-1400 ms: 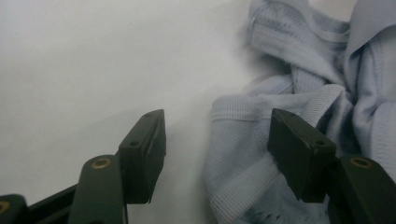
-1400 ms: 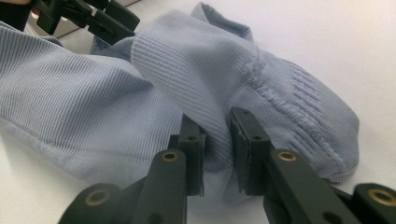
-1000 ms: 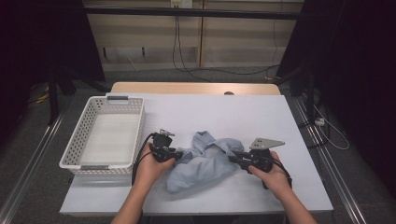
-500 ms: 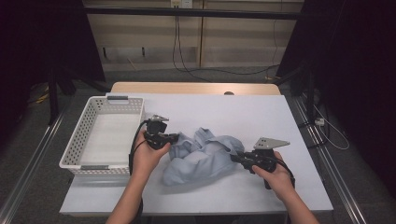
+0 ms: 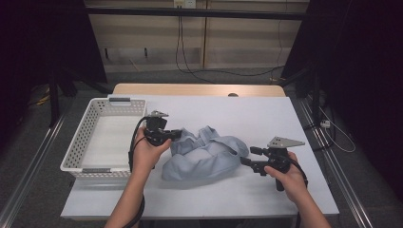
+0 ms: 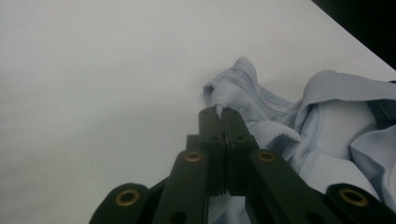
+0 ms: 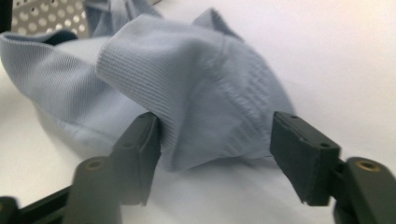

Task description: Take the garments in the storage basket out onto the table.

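Bare forearms, no sleeves. Black two-jaw left gripper [image 5: 177, 134], brass-coloured pivot screws; black right gripper [image 5: 245, 160], grey three-cornered plate; black trailing cables.

A white surface [image 5: 266, 118] with a wooden far edge stands on grey carpet floor [image 5: 28, 156]. Black curtains [image 5: 47, 42] hang at both sides. Behind runs a pale panelled wall [image 5: 237, 38], where dark cables [image 5: 190, 57] trail down. Metal rails [image 5: 342, 175] flank the surface.

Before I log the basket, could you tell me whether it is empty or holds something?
Empty: the white basket shows only its bare floor in the high view, and the light blue garment lies on the table beside it.
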